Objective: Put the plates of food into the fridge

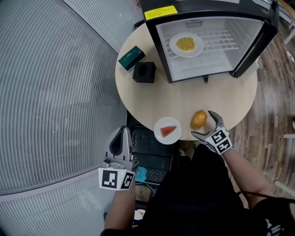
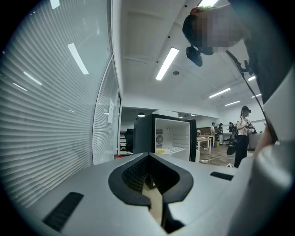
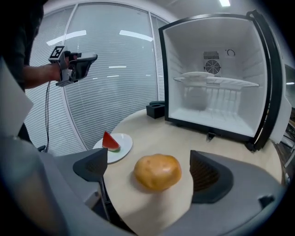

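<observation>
Right gripper [image 1: 201,123] jaws wide apart around round orange food [image 1: 198,119] at table [image 1: 175,99] lower edge, pads not touching; watermelon plate [image 1: 167,130] just left, outside jaws; yellow food plate [image 1: 186,44] inside fridge [image 1: 203,9]; left gripper [image 1: 120,133] closed, empty, lower left

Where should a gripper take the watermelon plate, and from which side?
Probably the bare rim of the watermelon plate nearest the person, approached low from the table's near edge: the plate lies flat right at that edge, and the slice leaves that rim free.
</observation>
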